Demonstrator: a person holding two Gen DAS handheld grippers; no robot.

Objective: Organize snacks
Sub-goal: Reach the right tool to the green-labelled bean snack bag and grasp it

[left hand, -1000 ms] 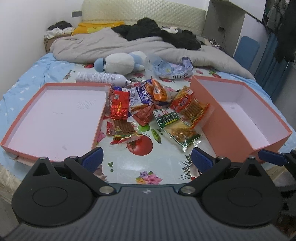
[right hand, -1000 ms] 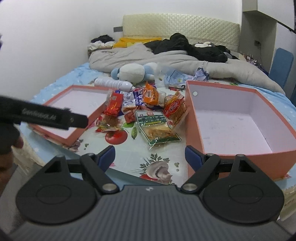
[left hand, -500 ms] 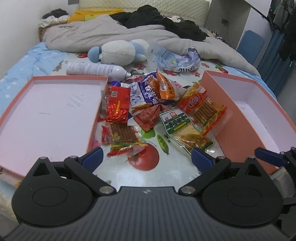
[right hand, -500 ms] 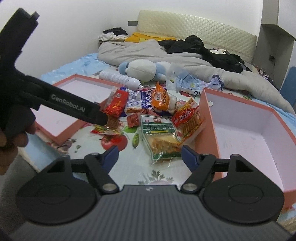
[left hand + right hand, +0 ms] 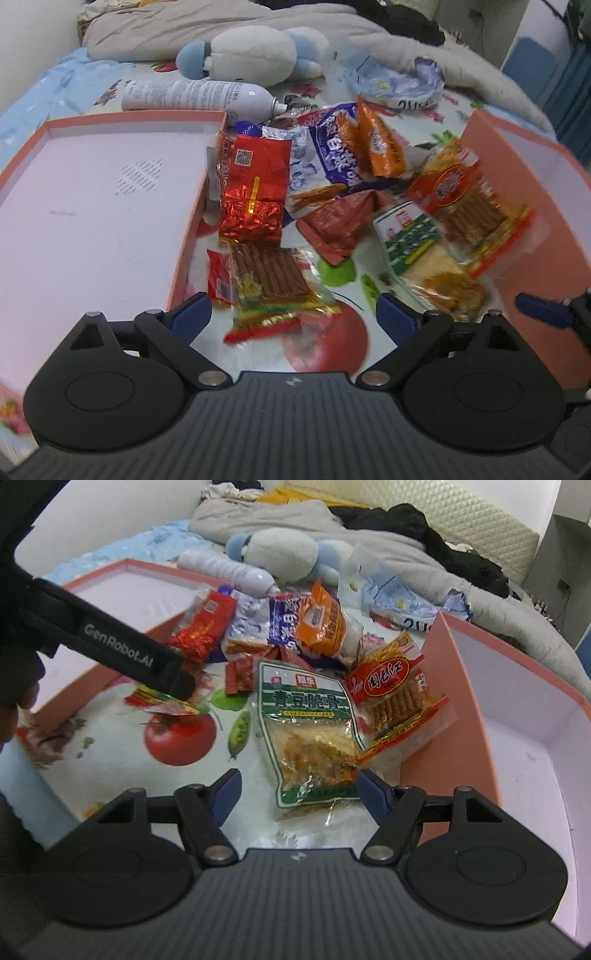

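Snacks (image 5: 332,206) lie heaped mid-frame between the lid (image 5: 92,206) at left and the box (image 5: 517,716) at right, probably dumped there for sorting. Left gripper (image 5: 293,308) is wide, jaws just narrowing slightly and empty, straddling the stick pack (image 5: 269,273). Right gripper (image 5: 299,788), jaws just closing and part-open, frames the green pack (image 5: 310,734) without pressing it.

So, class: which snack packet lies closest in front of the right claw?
The green-labelled packet, clear at its lower half, lies right ahead of the open right claw; the other packets lie farther back.
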